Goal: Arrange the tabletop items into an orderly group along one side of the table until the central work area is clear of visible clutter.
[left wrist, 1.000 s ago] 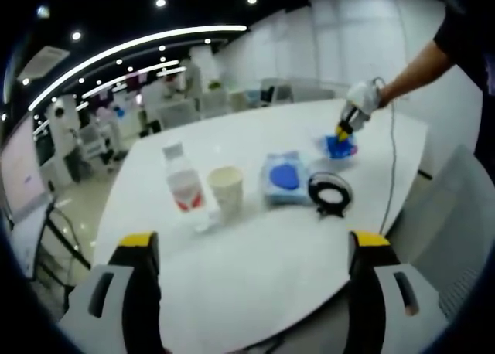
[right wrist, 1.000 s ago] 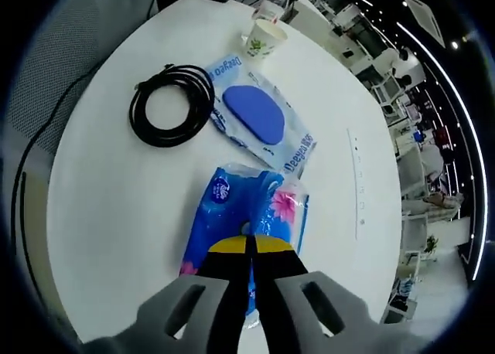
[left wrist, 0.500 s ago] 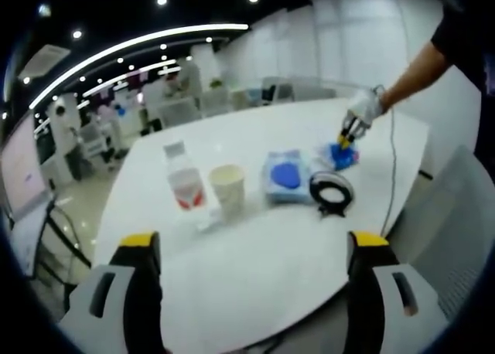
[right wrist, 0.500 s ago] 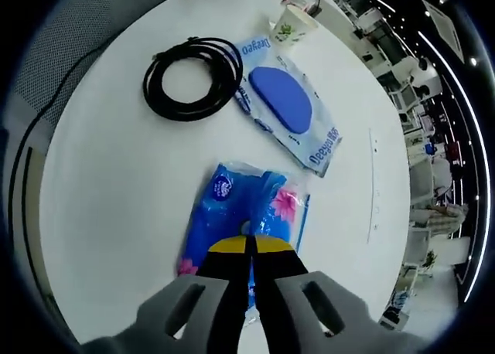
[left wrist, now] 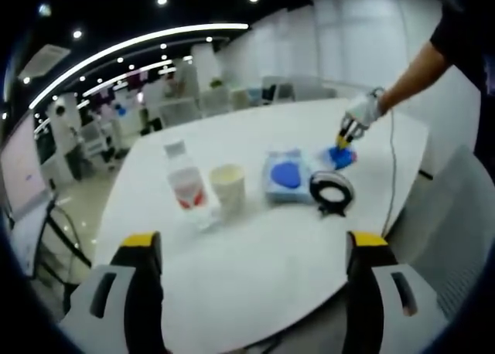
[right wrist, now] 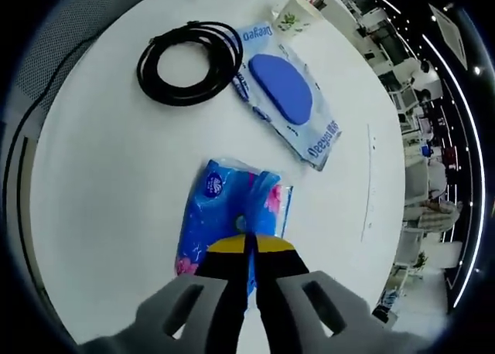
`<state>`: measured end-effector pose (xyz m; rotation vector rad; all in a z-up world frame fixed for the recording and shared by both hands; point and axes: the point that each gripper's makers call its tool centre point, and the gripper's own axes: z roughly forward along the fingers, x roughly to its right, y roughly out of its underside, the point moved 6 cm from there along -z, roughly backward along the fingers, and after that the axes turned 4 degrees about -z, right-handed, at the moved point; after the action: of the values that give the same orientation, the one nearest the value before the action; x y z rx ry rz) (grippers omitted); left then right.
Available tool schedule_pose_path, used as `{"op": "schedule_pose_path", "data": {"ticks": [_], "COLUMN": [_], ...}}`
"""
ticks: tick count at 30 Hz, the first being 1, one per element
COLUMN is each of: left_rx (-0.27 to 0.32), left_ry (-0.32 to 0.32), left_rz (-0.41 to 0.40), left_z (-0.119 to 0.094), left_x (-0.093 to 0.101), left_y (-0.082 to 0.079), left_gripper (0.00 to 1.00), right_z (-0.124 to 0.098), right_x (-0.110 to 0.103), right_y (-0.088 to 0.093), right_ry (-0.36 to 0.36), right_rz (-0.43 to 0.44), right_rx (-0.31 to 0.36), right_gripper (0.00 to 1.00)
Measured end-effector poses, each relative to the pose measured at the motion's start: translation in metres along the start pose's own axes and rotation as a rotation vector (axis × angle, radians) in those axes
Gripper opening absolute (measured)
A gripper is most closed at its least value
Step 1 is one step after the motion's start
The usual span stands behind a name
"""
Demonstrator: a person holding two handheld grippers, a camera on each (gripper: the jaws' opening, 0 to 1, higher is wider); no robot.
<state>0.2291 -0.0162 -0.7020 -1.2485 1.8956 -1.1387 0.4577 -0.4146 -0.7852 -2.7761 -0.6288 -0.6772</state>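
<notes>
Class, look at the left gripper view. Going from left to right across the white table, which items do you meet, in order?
Water bottle → paper cup → wipes pack → coiled black cable → blue tissue pack, with the right gripper shut on it.

White office chairs beyond the table, curved ceiling light strip, monitor

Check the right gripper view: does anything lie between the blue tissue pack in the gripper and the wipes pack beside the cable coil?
Nothing visible does. Bare white table separates the blue tissue pack, pinched by the right gripper, from the wipes pack and cable coil.
</notes>
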Motion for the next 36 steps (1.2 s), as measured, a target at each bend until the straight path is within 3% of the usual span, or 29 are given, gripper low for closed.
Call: {"op": "schedule_pose_path", "data": {"ticks": [3,7,10,17,28,30,36], "left_rx": [0.003,0.004,0.009,0.015,0.018,0.022,0.024], "left_ry": [0.002,0.005,0.007,0.010,0.021,0.020,0.016], "left_rz": [-0.002,0.003,0.004,0.009,0.011,0.009,0.008], "left_z": [0.000,0.000,0.000,-0.001,0.001,0.001,0.001], "left_x": [0.000,0.001,0.001,0.002,0.003,0.003,0.002], "left_y": [-0.001,-0.001,-0.001,-0.001,-0.001,-0.001,-0.002], "left_gripper": [0.95,0.95,0.95,0.96,0.98,0.98,0.98], "right_z": [-0.005,-0.016,-0.023,-0.030,-0.031,-0.032,-0.028], "right_x": [0.003,0.009,0.006,-0.015,-0.041,-0.044,-0.050], "right_y": [-0.002,-0.014,-0.036,-0.073,-0.104,-0.114,-0.136], "right_ry": [0.025,0.073,0.088,0.077,0.092,0.093,0.078], "right_rz": [0.031,0.144,0.266,0.386,0.567,0.663,0.741], "right_rx": [0.009,0.054,0.152,0.270,0.340,0.381,0.423], "right_gripper": [0.08,0.18,0.24,0.33,0.36,0.37,0.36]}}
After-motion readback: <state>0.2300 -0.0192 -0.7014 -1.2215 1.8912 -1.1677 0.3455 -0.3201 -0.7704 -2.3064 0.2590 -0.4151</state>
